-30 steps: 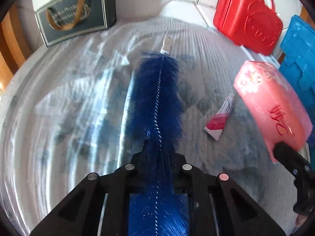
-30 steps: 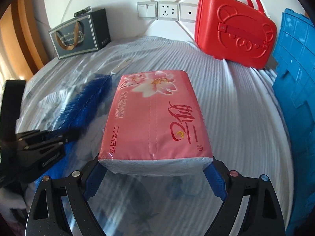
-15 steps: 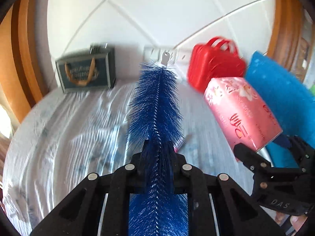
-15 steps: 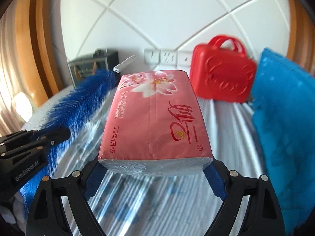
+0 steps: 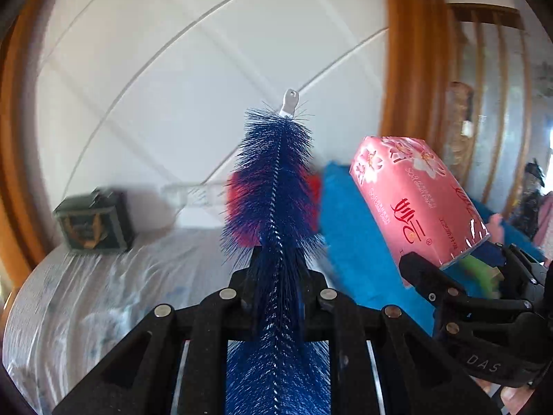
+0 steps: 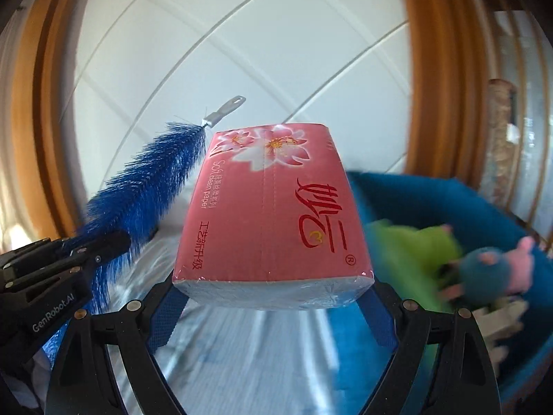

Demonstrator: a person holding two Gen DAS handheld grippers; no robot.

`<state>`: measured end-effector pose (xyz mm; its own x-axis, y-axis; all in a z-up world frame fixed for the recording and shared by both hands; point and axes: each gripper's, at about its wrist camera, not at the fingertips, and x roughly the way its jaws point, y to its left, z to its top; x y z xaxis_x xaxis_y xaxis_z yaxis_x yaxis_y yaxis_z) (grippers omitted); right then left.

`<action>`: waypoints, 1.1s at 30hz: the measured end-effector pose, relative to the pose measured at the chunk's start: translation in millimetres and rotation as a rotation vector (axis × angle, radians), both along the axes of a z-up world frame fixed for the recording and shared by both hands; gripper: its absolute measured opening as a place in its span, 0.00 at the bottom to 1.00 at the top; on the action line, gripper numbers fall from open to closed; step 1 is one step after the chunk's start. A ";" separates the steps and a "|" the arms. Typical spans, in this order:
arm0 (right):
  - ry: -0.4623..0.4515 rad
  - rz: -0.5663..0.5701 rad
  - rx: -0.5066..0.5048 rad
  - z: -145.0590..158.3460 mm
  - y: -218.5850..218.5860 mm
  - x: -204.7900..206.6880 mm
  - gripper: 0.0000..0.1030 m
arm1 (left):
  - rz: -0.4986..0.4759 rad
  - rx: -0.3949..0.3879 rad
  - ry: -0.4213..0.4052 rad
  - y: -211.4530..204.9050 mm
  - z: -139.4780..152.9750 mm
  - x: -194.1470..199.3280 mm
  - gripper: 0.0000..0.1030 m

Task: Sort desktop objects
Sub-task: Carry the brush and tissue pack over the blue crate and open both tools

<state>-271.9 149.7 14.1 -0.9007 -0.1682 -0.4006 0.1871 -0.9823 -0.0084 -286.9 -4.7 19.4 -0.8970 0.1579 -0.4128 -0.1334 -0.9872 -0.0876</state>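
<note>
Right hand-held gripper [image 6: 273, 294], clamped across the tissue pack [image 6: 273, 207], sits nearer the blue bin [image 6: 432, 200] at frame right than the left hand-held gripper [image 5: 276, 276], clamped on the brush [image 5: 276, 186], long axis pointing forward.

The red case [image 5: 238, 207] at frame centre is mostly hidden behind the blue brush [image 5: 276, 207]. The blue basket [image 6: 518, 242] at right and the soft toys [image 6: 484, 269] in it are blurred.
</note>
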 end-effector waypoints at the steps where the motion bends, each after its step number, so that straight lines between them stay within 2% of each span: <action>1: 0.013 -0.010 -0.003 6.9 17.9 2.5 0.87 | -0.015 0.004 0.009 16.7 5.7 -0.8 0.14; 5: 0.065 -0.068 -0.004 26.1 107.9 12.5 0.87 | -0.051 0.026 0.050 99.6 30.0 -9.3 0.14; 7: 0.066 -0.090 0.004 30.5 149.9 12.6 0.87 | -0.080 0.048 0.047 148.4 36.5 -13.2 0.14; 9: 0.064 -0.115 0.010 31.8 194.3 12.4 0.87 | -0.096 0.037 0.044 190.0 37.9 -21.4 0.14; 14: 0.008 -0.182 0.041 17.1 278.2 0.1 0.87 | -0.107 0.014 -0.037 277.8 30.2 -40.1 0.14; 19: -0.070 -0.160 0.046 -4.6 310.8 -5.2 0.87 | -0.082 -0.054 -0.146 327.1 7.7 -53.9 0.18; 22: -0.119 -0.148 0.052 -22.1 317.9 -2.8 0.88 | -0.066 -0.094 -0.175 343.4 -0.7 -55.6 0.24; 25: -0.149 -0.150 0.056 -34.3 319.0 -1.4 0.88 | -0.047 -0.115 -0.191 348.3 -5.3 -53.3 0.26; 26: -0.157 -0.151 0.061 -36.5 319.1 -1.8 0.88 | -0.037 -0.119 -0.192 347.2 -5.1 -51.0 0.28; 28: -0.157 -0.158 0.071 -36.5 322.6 -6.7 0.89 | -0.023 -0.121 -0.181 344.6 -5.1 -46.3 0.50; 30: -0.151 -0.158 0.080 -36.0 328.3 -8.1 0.91 | -0.016 -0.106 -0.161 340.1 -2.7 -40.4 0.67; 32: -0.148 -0.152 0.078 -37.6 333.5 -9.4 1.00 | -0.017 -0.091 -0.147 336.9 -0.2 -34.7 0.75; 33: -0.144 -0.148 0.075 -38.0 335.2 -8.8 1.00 | -0.015 -0.090 -0.140 336.5 1.0 -30.1 0.76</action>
<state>-280.7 484.9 -23.9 -0.8457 -0.0028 -0.5337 0.0450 -0.9968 -0.0660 -317.0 331.9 20.4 -0.8275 0.1278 -0.5467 -0.1414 -0.9898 -0.0174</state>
